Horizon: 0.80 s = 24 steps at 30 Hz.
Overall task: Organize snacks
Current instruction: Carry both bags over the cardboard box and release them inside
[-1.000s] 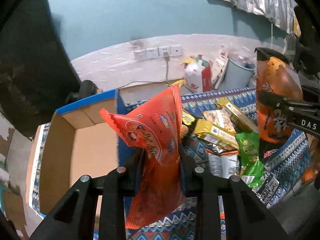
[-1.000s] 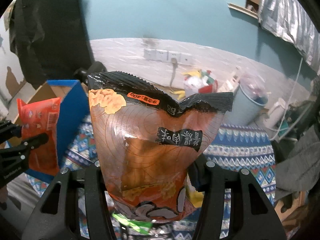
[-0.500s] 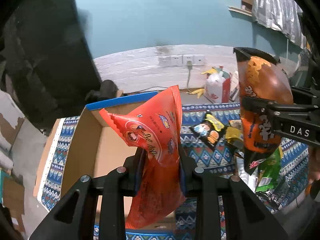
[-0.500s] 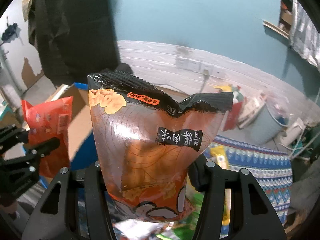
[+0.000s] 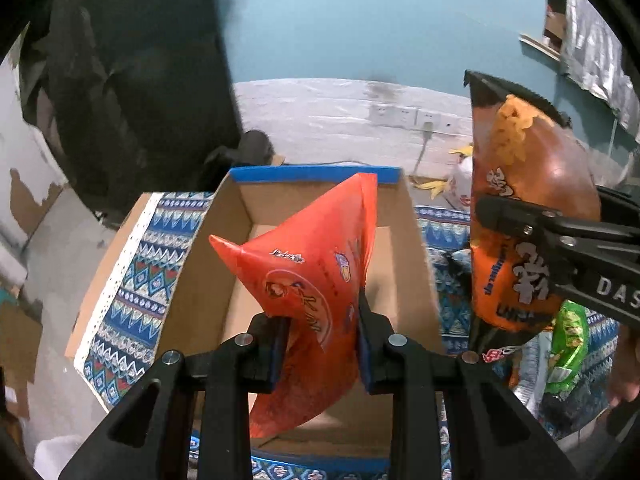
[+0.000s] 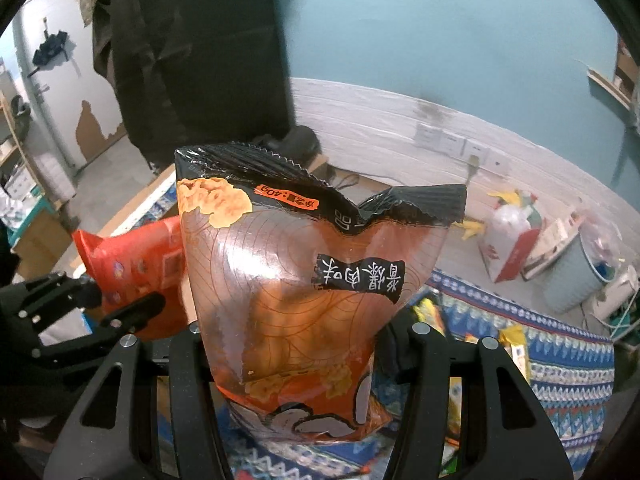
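Note:
My left gripper (image 5: 320,332) is shut on a red snack bag (image 5: 308,280) and holds it above the open cardboard box (image 5: 208,248) with a blue rim. My right gripper (image 6: 296,344) is shut on an orange and black chip bag (image 6: 304,296), held upright. In the left wrist view that chip bag (image 5: 520,216) hangs just right of the box, in the right gripper's fingers (image 5: 532,228). In the right wrist view the red bag (image 6: 136,268) and the left gripper (image 6: 80,312) show at the left.
A patterned blue cloth (image 5: 132,280) covers the table under the box. Loose snack packets, one green (image 5: 568,340), lie on the cloth at the right. A white bag (image 6: 512,236) and a pale blue bin (image 6: 580,276) stand on the floor by the wall.
Both grippers have swung left with their bags. The box has moved from the left of the left wrist view to straight under the red bag. The snack pile has slid off to the right.

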### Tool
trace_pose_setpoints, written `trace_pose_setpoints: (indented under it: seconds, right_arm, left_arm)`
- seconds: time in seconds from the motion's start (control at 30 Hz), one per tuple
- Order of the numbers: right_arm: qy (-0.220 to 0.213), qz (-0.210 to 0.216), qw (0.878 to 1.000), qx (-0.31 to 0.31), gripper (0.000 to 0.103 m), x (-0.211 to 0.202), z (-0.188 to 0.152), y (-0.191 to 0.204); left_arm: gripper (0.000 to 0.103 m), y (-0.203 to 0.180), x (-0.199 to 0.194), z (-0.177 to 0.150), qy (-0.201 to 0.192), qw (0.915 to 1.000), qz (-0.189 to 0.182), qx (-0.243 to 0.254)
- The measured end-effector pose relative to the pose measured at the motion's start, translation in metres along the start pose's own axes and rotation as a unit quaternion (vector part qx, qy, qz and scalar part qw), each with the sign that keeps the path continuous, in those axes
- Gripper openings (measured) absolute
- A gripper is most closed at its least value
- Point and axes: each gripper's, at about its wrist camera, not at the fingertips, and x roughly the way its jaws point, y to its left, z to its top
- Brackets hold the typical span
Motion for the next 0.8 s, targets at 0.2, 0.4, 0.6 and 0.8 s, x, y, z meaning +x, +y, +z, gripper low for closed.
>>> trace_pose_setpoints:
  seconds: [0.2, 0.4, 0.6, 0.8]
  right_arm:
    - [0.012, 0.02, 1.0, -0.005, 0.054, 0.018, 0.01, 0.023]
    - [0.022, 0.04, 0.999, -0.014, 0.054, 0.031, 0.017, 0.042]
    - [0.05, 0.064, 0.997, -0.012, 0.056, 0.049, 0.018, 0.056]
    - [0.054, 0.063, 0.997, -0.011, 0.07, 0.051, 0.016, 0.058]
  left_arm:
    - [0.03, 0.023, 0.011, -0.002, 0.02, 0.9993, 0.011, -0.029]
    - [0.048, 0.04, 0.009, -0.004, 0.023, 0.9983, 0.033, -0.041]
    - [0.061, 0.052, 0.001, -0.002, 0.013, 0.9976, 0.045, -0.052]
    - [0.061, 0.053, -0.005, -0.001, 0.006, 0.9976, 0.042, -0.054]
